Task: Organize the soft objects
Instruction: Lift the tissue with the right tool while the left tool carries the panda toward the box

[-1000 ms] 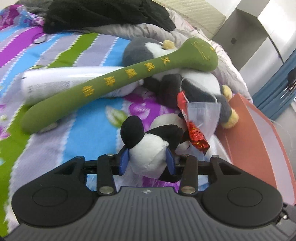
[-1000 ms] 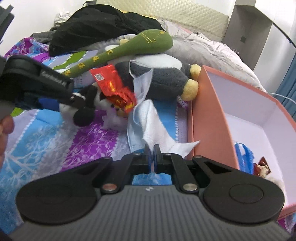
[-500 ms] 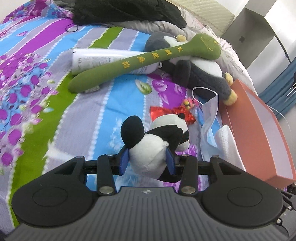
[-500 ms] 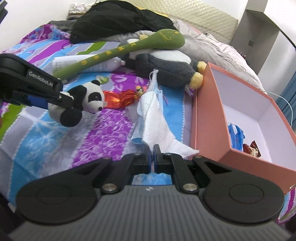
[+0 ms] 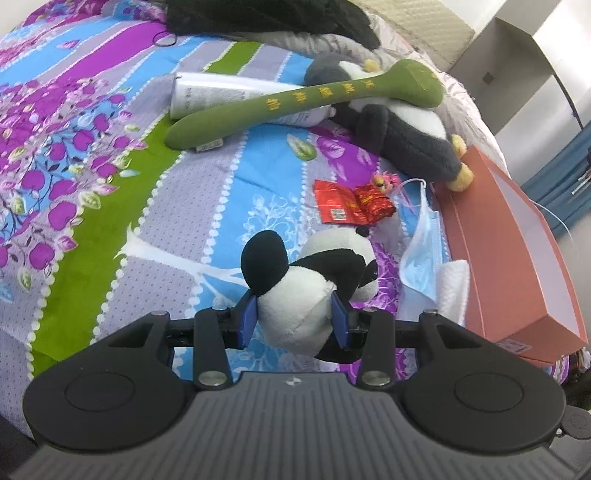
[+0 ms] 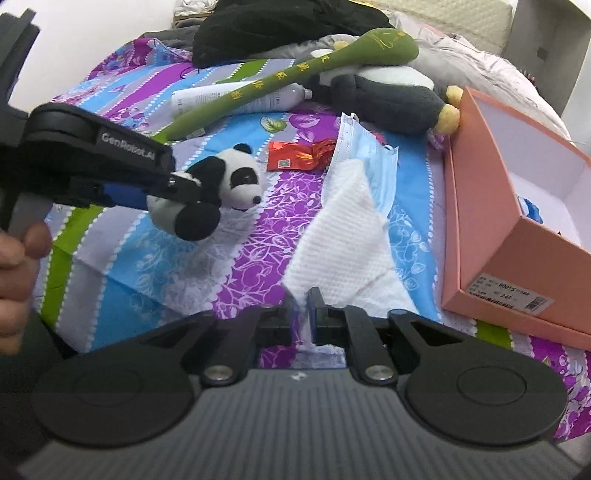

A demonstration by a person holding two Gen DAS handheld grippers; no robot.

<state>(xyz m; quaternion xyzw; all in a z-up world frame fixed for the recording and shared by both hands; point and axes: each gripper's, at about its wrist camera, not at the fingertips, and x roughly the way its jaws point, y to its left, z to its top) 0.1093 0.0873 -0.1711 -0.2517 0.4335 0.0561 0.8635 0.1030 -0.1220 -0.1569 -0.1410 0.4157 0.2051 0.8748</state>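
My left gripper [image 5: 294, 320] is shut on a small panda plush [image 5: 306, 291] and holds it above the bed; it also shows in the right wrist view [image 6: 221, 184]. My right gripper [image 6: 303, 308] is slightly parted and empty, over the corner of a white cloth [image 6: 343, 240]. A long green plush stick [image 5: 303, 99] lies across a grey penguin plush [image 5: 402, 133]. A blue face mask [image 6: 365, 162] and a red foil wrapper [image 5: 351, 203] lie between them and the salmon box [image 6: 480, 206].
A white bottle [image 5: 221, 96] lies under the green stick. Black clothing [image 6: 280, 26] is heaped at the far end of the patterned bedsheet [image 5: 110, 184]. The salmon box sits at the bed's right side with small items inside.
My left gripper has lifted the panda up and back from the pile; the red wrapper dropped onto the sheet. My right gripper pulled back and its jaws parted slightly.
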